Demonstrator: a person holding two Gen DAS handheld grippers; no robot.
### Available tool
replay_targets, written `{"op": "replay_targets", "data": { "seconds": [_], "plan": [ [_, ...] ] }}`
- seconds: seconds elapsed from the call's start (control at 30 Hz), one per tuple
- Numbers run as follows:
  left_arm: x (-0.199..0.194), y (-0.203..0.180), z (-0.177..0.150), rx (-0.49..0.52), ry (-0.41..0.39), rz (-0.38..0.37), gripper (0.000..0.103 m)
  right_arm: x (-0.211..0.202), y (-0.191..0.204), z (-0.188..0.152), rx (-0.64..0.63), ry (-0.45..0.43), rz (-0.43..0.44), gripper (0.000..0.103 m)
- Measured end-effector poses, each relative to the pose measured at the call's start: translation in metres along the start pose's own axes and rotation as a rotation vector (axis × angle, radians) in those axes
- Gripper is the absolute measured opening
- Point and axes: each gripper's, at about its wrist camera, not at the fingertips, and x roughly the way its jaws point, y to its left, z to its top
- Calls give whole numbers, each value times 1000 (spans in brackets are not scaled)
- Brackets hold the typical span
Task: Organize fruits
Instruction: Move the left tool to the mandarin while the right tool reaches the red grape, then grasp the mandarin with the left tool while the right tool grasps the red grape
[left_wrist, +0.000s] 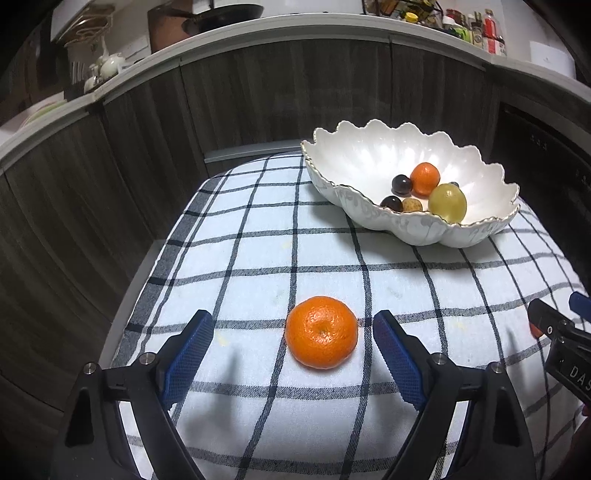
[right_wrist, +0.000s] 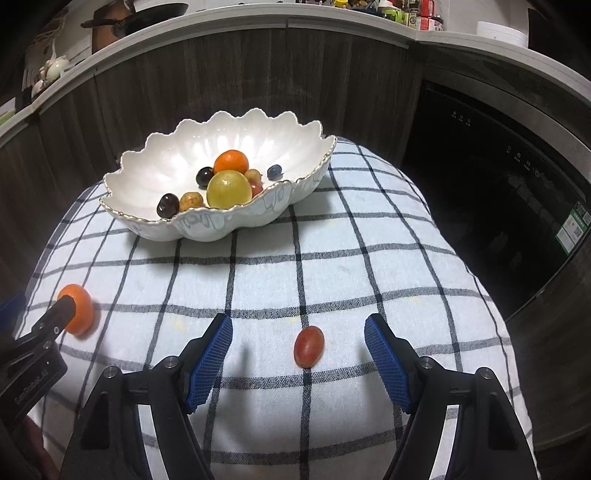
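A mandarin (left_wrist: 321, 331) lies on the checked cloth between the open blue fingers of my left gripper (left_wrist: 293, 341), untouched; it also shows at the left in the right wrist view (right_wrist: 79, 308). A red grape (right_wrist: 309, 346) lies on the cloth between the open fingers of my right gripper (right_wrist: 298, 345), untouched. A white scalloped bowl (left_wrist: 351, 158) (right_wrist: 166, 155) at the far side holds another mandarin (left_wrist: 424, 178), a yellow-green fruit (right_wrist: 229, 189), dark grapes (right_wrist: 167, 205) and other small fruits.
The blue-and-white checked cloth (left_wrist: 258, 258) covers a small table. Dark wood cabinet fronts (left_wrist: 258, 92) curve behind it under a countertop with pans and bottles. A dark appliance front (right_wrist: 498, 184) stands to the right.
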Motion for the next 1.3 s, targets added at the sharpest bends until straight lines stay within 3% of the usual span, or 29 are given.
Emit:
{"op": "replay_targets", "data": {
  "seconds": [0.17, 0.33, 0.6, 0.77, 1.0, 1.17, 1.3],
  "plan": [
    [5, -5, -1, 24, 2, 9, 84, 5, -4, -2, 16, 7, -12, 73],
    [9, -5, -3, 39, 6, 13, 84, 11, -4, -5, 13, 19, -14, 59],
    [20, -9, -4, 55, 25, 0, 82, 23, -3, -10, 9, 53, -9, 53],
    [25, -12, -4, 66, 42, -12, 71, 28, -4, -11, 20, 73, 0, 44],
    [32, -14, -4, 71, 76, -27, 61, 29, -5, -12, 23, 73, 0, 43],
    [34, -14, -5, 72, 92, -45, 47, 28, -5, -13, 22, 66, 4, 31],
    [34, -16, -5, 76, 94, -47, 46, 28, -5, -13, 19, 61, 4, 23]
  ]
}}
